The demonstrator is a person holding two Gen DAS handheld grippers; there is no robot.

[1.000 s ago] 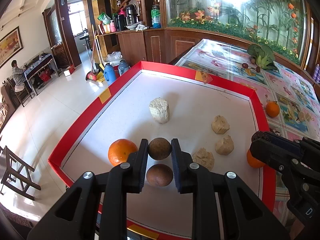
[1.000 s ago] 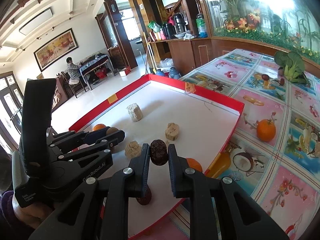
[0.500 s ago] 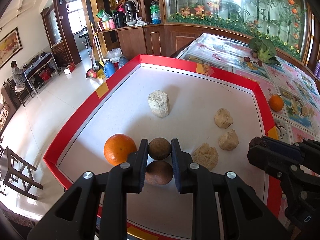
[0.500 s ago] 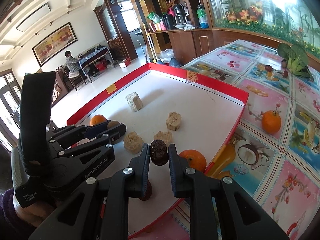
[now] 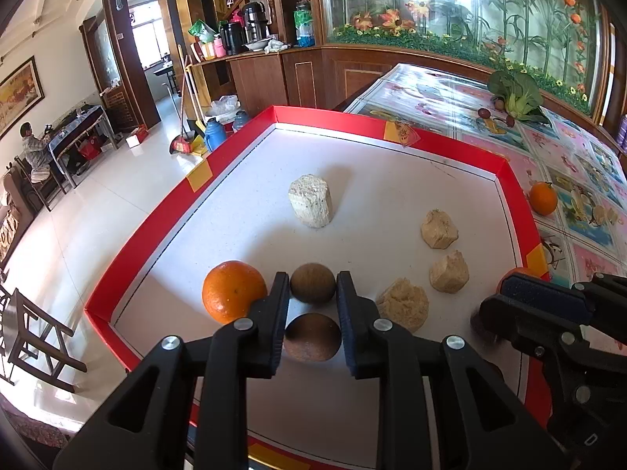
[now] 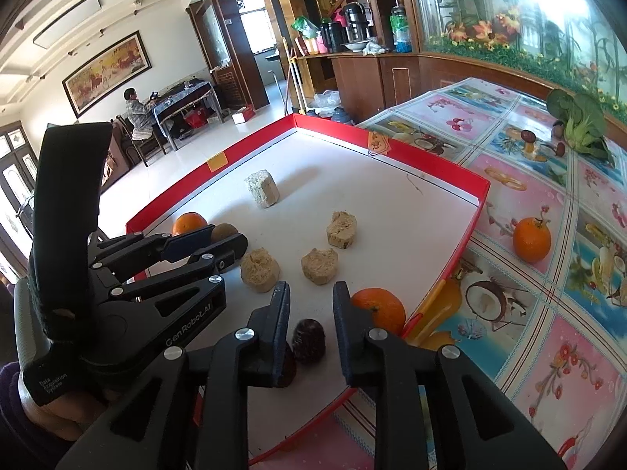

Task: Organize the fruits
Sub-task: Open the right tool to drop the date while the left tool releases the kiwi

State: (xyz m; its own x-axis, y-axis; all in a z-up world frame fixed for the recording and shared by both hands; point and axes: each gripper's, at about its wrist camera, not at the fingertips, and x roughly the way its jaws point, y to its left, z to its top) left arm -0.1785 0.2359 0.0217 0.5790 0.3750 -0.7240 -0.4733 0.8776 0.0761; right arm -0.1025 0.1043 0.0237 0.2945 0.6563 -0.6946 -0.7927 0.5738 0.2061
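Observation:
My left gripper [image 5: 313, 289] grips a brown round fruit [image 5: 312, 288] at its fingertips just above the red-rimmed white tray [image 5: 384, 121]; its jaws are starting to open, but the pads still touch the fruit. A second brown fruit [image 5: 312, 337] lies under it, beside an orange [image 5: 234, 297]. My right gripper [image 6: 311, 293] is opening over the tray's near right corner. A dark red fruit [image 6: 309, 340] sits low between its fingers with a gap on the right side. Another dark red fruit [image 6: 289, 368] is half hidden behind the left finger. An orange [image 6: 378, 309] lies just to the right.
Several beige lumps [image 5: 439, 229] lie in the tray and a taller pale block [image 5: 311, 205] stands further back. A loose orange [image 6: 531, 239] and leafy greens [image 6: 580, 125] rest on the patterned tablecloth. The left gripper [image 6: 227, 237] sits close on the right gripper's left.
The right gripper's jaws have widened and the dark red fruit has dropped from the fingertips down onto the tray. The left gripper still has the brown fruit between its pads.

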